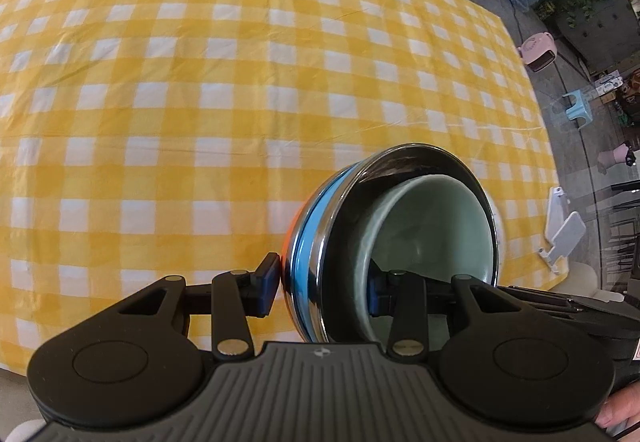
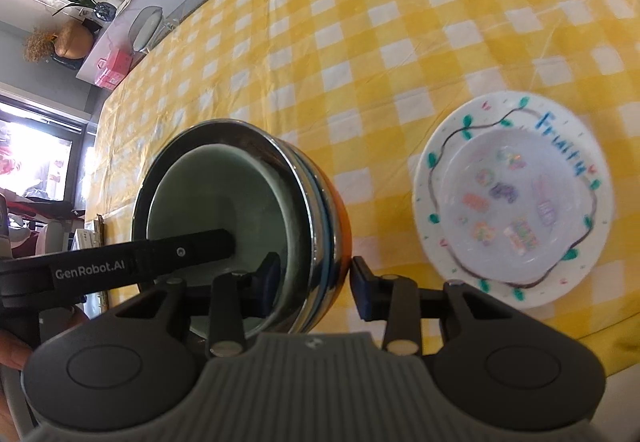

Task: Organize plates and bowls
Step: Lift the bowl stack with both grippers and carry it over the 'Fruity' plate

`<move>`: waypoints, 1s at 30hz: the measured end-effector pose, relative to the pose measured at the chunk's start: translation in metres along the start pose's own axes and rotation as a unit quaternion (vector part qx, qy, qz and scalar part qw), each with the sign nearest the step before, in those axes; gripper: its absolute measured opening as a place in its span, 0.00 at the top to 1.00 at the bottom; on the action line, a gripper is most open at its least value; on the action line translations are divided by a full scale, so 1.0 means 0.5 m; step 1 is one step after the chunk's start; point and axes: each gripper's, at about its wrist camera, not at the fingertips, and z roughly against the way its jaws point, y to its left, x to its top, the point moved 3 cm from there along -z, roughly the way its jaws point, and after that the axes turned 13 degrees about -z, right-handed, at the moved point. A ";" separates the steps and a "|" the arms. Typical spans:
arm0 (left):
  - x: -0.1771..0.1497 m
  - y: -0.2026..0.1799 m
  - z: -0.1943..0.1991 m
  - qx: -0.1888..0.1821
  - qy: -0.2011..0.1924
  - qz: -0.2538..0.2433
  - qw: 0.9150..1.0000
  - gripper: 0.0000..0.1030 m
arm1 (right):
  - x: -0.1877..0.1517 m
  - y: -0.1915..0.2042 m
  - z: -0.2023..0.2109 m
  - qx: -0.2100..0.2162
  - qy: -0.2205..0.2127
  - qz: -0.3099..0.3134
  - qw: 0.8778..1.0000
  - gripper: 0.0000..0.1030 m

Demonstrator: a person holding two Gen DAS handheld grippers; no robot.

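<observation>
A stack of nested bowls hangs above the yellow checked tablecloth (image 1: pixel 200 82): a steel bowl (image 1: pixel 316 254) with blue and orange bands holds a pale green bowl (image 1: pixel 436 226). My left gripper (image 1: pixel 324 286) is shut on its wall, one finger outside, one inside. My right gripper (image 2: pixel 316 282) is shut on the opposite wall of the steel bowl (image 2: pixel 320 202), around the green bowl (image 2: pixel 224 198). The left gripper's finger (image 2: pixel 160 254) reaches into the green bowl. A white decorated plate (image 2: pixel 512 198) lies on the cloth to the right.
The table's right edge (image 1: pixel 548 146) drops to a floor with a pink heater (image 1: pixel 538 52), blue stool (image 1: pixel 576 104) and plants. A white folding stand (image 1: pixel 562 230) sits at the table edge. A shelf with plants (image 2: pixel 76 26) lies beyond the far edge.
</observation>
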 end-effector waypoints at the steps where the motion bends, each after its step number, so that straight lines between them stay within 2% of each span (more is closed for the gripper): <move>1: 0.007 -0.014 0.000 -0.003 -0.001 -0.001 1.000 0.55 | 0.005 -0.004 0.014 -0.003 -0.005 0.001 1.000 0.64; 7: 0.044 -0.110 -0.010 -0.019 -0.009 -0.025 0.999 0.55 | 0.041 -0.056 0.094 -0.019 -0.030 -0.010 0.999 0.68; 14: 0.064 -0.198 -0.070 -0.044 0.006 -0.033 0.998 0.58 | 0.078 -0.141 0.164 -0.046 -0.055 -0.031 0.997 0.69; 21: 0.069 -0.218 -0.123 -0.045 0.025 -0.024 0.998 0.58 | 0.105 -0.205 0.159 -0.053 -0.046 -0.050 0.996 0.69; 30: 0.070 -0.213 -0.145 -0.043 0.034 -0.017 0.998 0.58 | 0.118 -0.220 0.131 -0.055 -0.036 -0.048 0.997 0.69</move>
